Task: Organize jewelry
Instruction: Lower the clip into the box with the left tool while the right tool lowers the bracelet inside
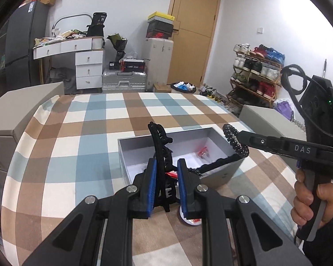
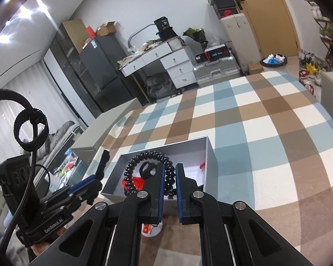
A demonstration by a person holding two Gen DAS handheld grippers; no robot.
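black hair claw (image 1: 161,155), beaded bracelet (image 2: 166,168), over grey box (image 1: 184,136)

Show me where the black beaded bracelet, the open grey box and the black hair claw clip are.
Black beaded bracelet (image 2: 144,156): right wrist view, top of its loop.
Open grey box (image 1: 144,138): left wrist view, far wall.
Black hair claw clip (image 1: 158,141): left wrist view, upper curved spine.

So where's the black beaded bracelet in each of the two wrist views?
Left wrist view: the black beaded bracelet hangs at right of centre from the right gripper, over the far right corner of the grey box.
Right wrist view: it arches at lower centre, pinched in the right gripper, above the box.
Shared landmark: the grey box on the checked tablecloth.
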